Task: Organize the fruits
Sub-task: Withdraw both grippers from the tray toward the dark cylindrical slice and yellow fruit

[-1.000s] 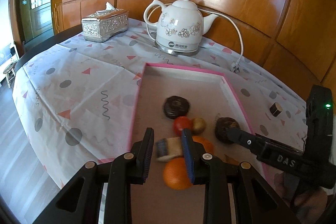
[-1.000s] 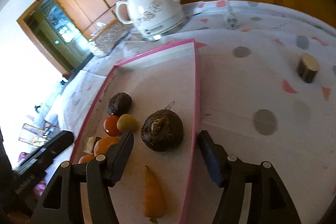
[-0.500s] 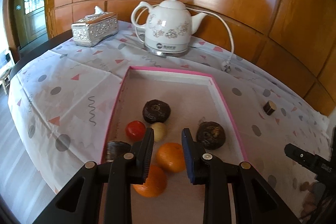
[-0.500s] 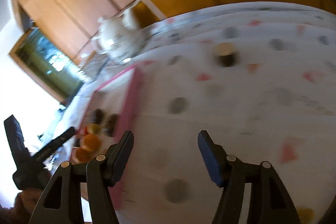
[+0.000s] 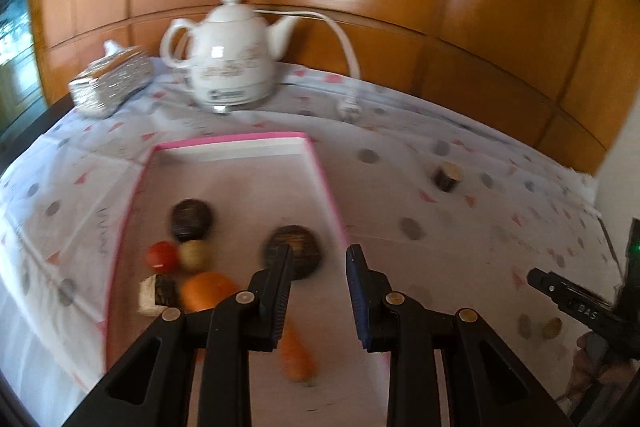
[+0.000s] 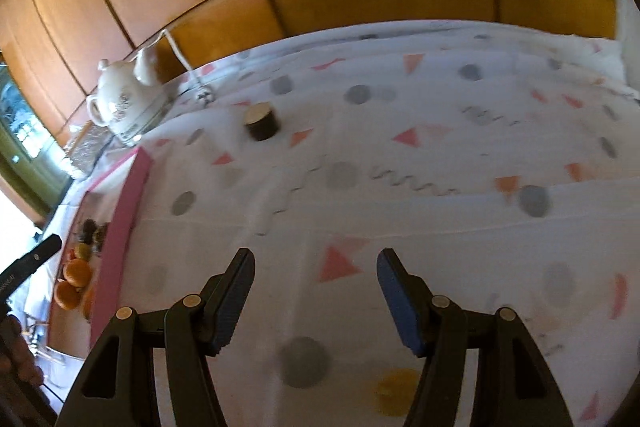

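A pink-rimmed tray (image 5: 320,179) on the patterned tablecloth holds two dark round fruits (image 5: 191,219) (image 5: 296,247), a red fruit (image 5: 162,255), a yellowish one (image 5: 195,255), an orange (image 5: 206,290), a carrot (image 5: 296,357) and a dark cut piece (image 5: 158,293). My left gripper (image 5: 318,291) is open and empty above the tray's near right part. My right gripper (image 6: 314,301) is open and empty over bare tablecloth, right of the tray (image 6: 126,211). It also shows at the right edge of the left wrist view (image 5: 568,295). A small dark cylinder (image 5: 448,177) (image 6: 262,123) lies outside the tray.
A white kettle (image 5: 228,55) with cord and plug (image 5: 348,109) stands behind the tray, a silver tissue box (image 5: 112,83) to its left. Wood panelling backs the table. A yellow spot (image 6: 396,391) marks the cloth near my right gripper.
My left gripper has let go of the cut piece, opened wider and swung right over the tray. My right gripper has left the dark fruit and moved right, off the tray.
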A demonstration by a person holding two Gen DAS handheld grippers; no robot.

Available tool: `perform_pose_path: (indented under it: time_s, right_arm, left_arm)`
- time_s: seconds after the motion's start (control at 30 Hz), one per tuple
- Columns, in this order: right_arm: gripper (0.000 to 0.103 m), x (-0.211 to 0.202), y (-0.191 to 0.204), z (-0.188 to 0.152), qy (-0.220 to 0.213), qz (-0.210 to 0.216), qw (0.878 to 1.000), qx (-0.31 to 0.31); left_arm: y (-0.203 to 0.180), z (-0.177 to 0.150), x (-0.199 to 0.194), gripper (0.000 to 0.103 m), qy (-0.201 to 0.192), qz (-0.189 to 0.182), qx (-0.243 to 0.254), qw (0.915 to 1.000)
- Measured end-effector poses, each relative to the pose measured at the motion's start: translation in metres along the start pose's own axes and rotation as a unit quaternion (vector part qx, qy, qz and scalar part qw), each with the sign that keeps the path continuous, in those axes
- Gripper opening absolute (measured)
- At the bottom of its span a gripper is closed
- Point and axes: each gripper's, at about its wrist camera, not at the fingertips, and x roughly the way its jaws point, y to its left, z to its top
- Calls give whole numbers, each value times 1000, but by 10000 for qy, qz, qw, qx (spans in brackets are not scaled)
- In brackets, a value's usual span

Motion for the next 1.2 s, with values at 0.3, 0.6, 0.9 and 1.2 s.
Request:
perform_pose_path:
  time_s: [0.3,0.6,0.9,1.2]
  right_arm:
    - [65,-13,-28,-7,-393,-1161,9925,-18]
    - [65,-12,-56,-7,-528,-1666,9843,238]
    - [65,-1,-68,-9,-418,-1713,9838,330]
    - [66,0,-69,-10,-440,-1646,9846,382]
  left_arm:
    - [-60,14,26,46,88,-457,360,9983]
    - [-103,33,71,46,127,-576,656,9961]
    - [-145,57,124,46,166,-520,1064,9928]
    - [-159,74,171,46,292,-252,1047,9938]
